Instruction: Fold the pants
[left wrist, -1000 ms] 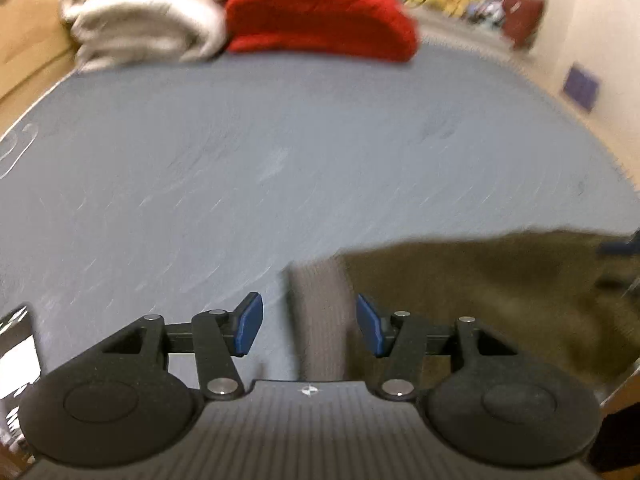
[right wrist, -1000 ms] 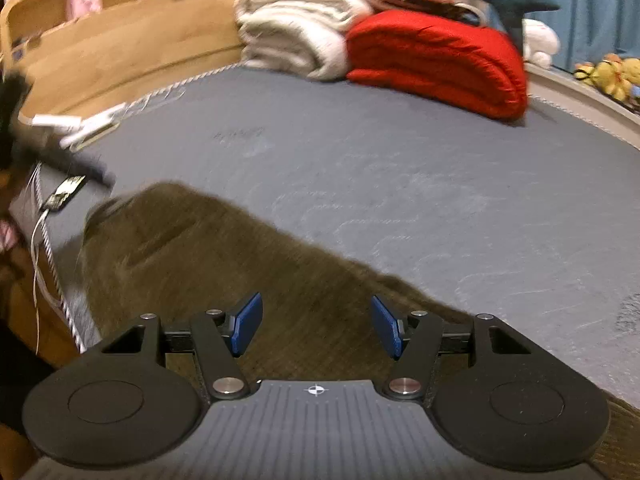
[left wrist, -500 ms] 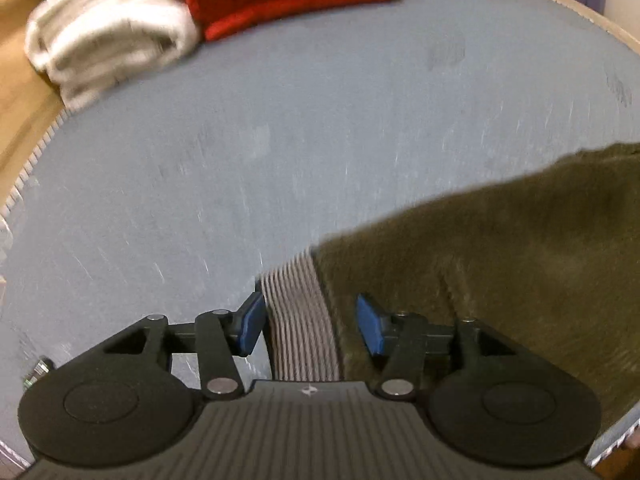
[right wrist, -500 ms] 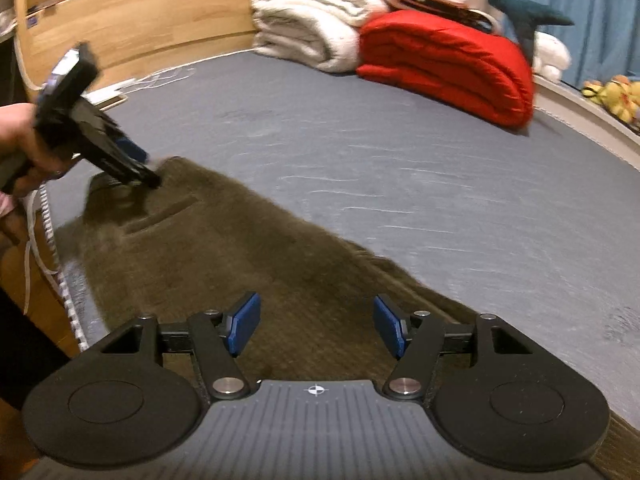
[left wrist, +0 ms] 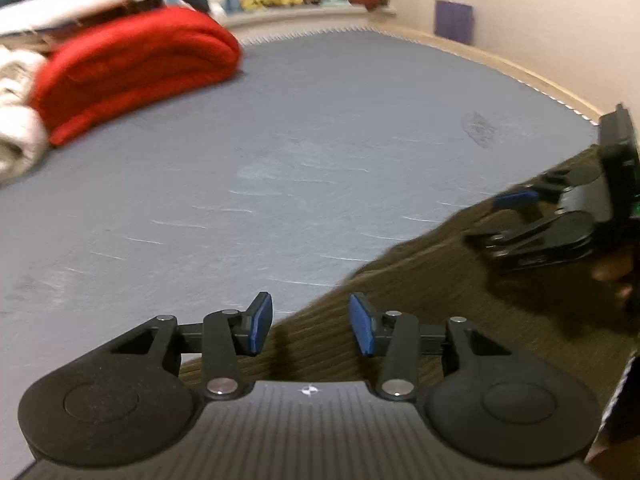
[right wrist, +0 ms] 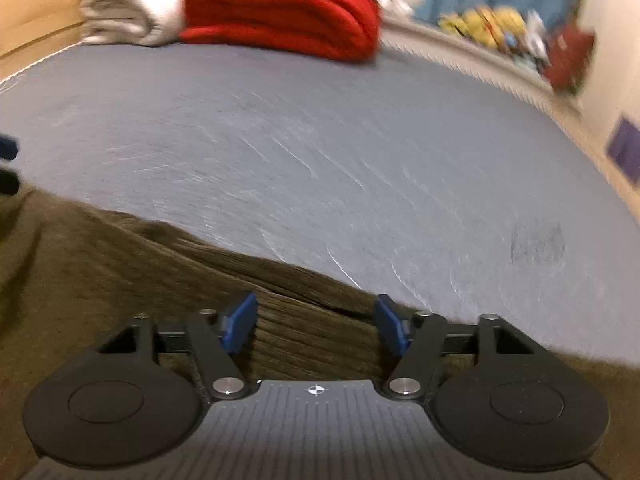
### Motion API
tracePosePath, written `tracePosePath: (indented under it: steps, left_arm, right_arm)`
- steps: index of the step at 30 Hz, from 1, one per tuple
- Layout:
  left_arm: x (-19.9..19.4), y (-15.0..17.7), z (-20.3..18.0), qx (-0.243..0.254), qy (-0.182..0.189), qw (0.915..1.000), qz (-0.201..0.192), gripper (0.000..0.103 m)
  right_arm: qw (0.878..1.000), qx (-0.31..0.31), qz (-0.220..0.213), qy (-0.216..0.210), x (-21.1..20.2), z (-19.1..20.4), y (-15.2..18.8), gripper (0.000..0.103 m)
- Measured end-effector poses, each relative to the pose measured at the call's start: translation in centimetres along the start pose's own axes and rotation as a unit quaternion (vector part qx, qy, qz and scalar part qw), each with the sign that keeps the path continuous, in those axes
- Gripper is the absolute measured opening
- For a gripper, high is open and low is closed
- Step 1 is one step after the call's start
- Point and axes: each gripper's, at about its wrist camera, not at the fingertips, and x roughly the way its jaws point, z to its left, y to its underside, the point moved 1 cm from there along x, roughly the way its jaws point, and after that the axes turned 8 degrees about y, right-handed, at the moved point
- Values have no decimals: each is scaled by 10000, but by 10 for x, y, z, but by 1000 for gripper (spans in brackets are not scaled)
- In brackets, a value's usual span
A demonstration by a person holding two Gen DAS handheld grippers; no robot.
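Note:
Olive-brown corduroy pants lie flat along the near edge of a grey mattress; they also show in the right wrist view. My left gripper is open, low over the pants' far edge, holding nothing. My right gripper is open, just above the pants, with a fold of cloth between its blue pads but not clamped. The right gripper also shows in the left wrist view, at the right over the pants.
A folded red blanket and white blankets are stacked at the far side of the mattress. Plush toys sit along the far ledge. A wall runs along the right side.
Both grippers have swung right in view and stayed open. The left one has moved off the ribbed waistband end onto the pants' long edge. The right one has dropped lower onto the cloth.

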Motion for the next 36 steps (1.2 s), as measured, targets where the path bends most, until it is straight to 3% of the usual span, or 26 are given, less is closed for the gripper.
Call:
tracePosePath:
  steps: [2,4,5,8,12,16,19,21,23,25,27,29,31,36]
  left_arm:
    - [25,-3,-5,-60,-31,9996,280,48]
    - [52,6,2,-75,-490,9962,720,48]
    - [61,7,8,-212,-560,9948,818,58]
    - [68,-3,25,-876,-677,9912,727,62]
    - [63,-21,22,-938,-1309,9853,574,53]
    - [33,-39,23,-1221,-778,9894,-91,53]
    - [21,-42,11,-1074,-345,9932,-273,51]
    - [23,-41,2,-951,86,9952,-232,36]
    - [33,-40,-5,-884,446,9950,-125,15]
    - [44,-37,-15,-745,718,9946,37,6]
    - [53,-36,-25,-562,907,9941,196,6]
    - [71,-31,-34,-310,881,9946,449,6]
    - [92,-22,-34,-181,527,9956,750,5]
    - [93,-30,-47,-230,150,9977,623,6]
  right_arm:
    - [9998,197,92,18,7,-4,0,77]
    - [9995,258,190,70,9,-3,-4,76]
    - [9992,299,235,78,10,-3,-6,76]
    - [9991,319,278,39,14,-4,-9,77]
    - [9986,411,305,-90,12,-12,-11,77]
    - [9975,689,116,-53,-8,-35,-18,76]
    - [9948,1006,-118,-92,-29,-64,-20,77]
    - [9929,1164,-259,-15,-41,-86,-18,77]
    - [9906,1310,-379,115,-52,-111,-13,77]
    - [9870,1506,-478,281,-61,-140,-5,77]
    - [9819,1755,-541,468,-69,-170,6,77]
    - [9746,2056,-570,683,-77,-203,22,77]
    - [9665,2329,-579,905,-87,-232,37,77]
    - [9330,3250,-546,1448,-120,-312,87,77]
